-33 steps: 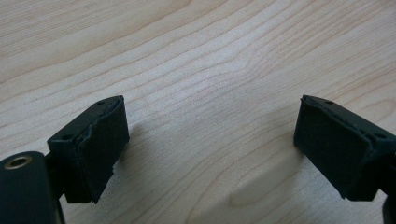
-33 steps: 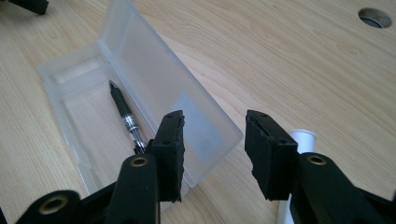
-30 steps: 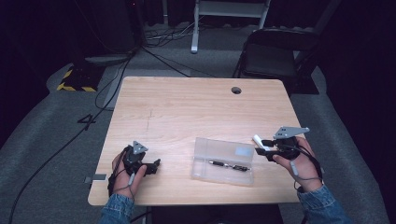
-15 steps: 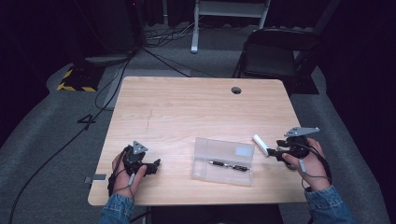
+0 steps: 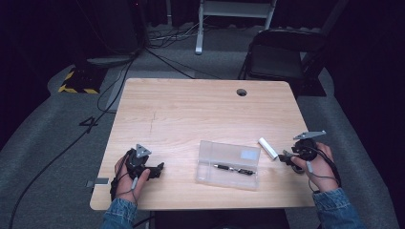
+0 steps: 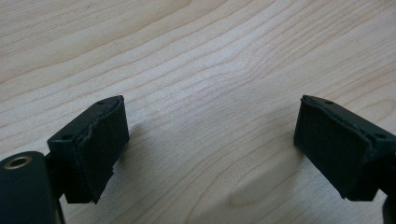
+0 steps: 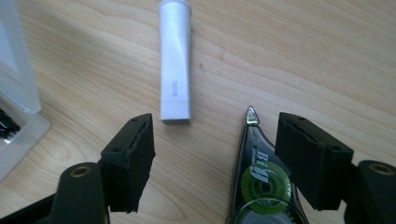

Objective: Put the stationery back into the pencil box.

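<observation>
Right tongs [image 7: 215, 154] withdrew from white stick [image 7: 175, 60], now spread, empty, tape dispenser [image 7: 261, 186] between; left tongs [image 6: 208, 149] spread, empty.

One clear case [image 5: 228, 164], one pen [image 5: 232, 169], one white cap [image 7: 175, 60].

Green-and-clear correction tape dispenser [image 7: 261, 182] flat on wood between the spread right fingers [image 7: 130, 161], close against the right-hand pad, pointed tip forward. White cap-like stick [image 7: 175, 60] lying flat just ahead of the left-hand pad. Clear lidded case [image 5: 228, 164] with a dark pen [image 5: 234, 169] inside, farther left of the fingers.
</observation>
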### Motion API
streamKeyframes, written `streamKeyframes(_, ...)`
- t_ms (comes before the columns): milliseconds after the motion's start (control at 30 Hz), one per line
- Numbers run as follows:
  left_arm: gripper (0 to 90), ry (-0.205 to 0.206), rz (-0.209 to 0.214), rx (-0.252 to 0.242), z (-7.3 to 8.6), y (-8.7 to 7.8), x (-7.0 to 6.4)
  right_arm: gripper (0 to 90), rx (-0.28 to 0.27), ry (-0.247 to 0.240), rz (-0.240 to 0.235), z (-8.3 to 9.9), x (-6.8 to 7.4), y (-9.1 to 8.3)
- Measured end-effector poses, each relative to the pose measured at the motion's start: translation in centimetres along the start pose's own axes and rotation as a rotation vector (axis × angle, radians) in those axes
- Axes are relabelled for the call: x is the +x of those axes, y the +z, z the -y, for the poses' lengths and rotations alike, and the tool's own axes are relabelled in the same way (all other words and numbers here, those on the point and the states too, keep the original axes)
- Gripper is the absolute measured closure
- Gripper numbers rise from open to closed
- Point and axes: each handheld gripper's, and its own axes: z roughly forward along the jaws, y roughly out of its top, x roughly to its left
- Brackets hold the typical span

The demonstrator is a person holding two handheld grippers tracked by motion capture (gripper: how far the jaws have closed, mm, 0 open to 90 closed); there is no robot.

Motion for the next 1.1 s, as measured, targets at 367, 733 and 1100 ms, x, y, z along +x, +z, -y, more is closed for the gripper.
streamKeyframes(367,10.6,0.0,0.0,0.0,0.0,0.0,0.0,28.5,0.044,0.026,0.049,0.8,-1.4,1.3)
streamKeyframes(733,10.6,0.0,0.0,0.0,0.0,0.0,0.0,35.3,0.094,0.068,0.05,1.5,-2.5,2.1)
streamKeyframes(1100,10.6,-0.001,0.0,0.0,0.0,0.0,0.0,52.7,0.129,0.082,0.035,1.5,-2.5,1.8)
